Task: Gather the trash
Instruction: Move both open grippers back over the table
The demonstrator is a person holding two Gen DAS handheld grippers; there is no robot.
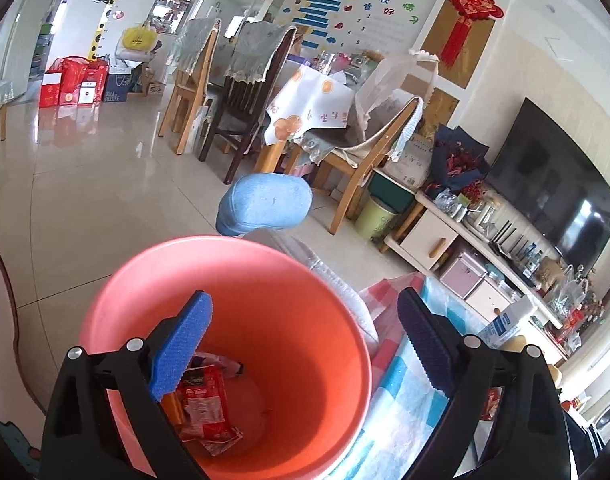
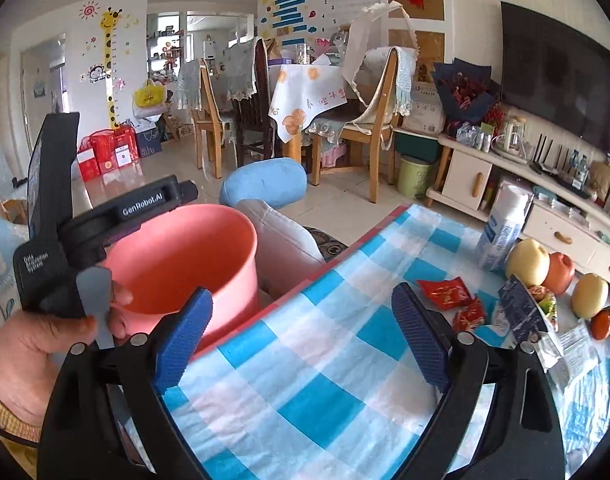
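Both the left tongs [image 1: 305,344] and right tongs [image 2: 301,340] are released, empty. Next, swing right toward the red wrappers [image 2: 445,292] near the bench's [image 2: 305,344] far edge, pinching one squarely before carrying it to the bin [image 1: 225,280].

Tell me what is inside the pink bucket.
The pink bucket holds a red snack wrapper and crumpled packaging. The left hand-held gripper hides part of the bottom.

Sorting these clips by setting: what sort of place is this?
Most likely a home's living and dining room: a television on a low cabinet, wooden dining chairs, and children's wall stickers.
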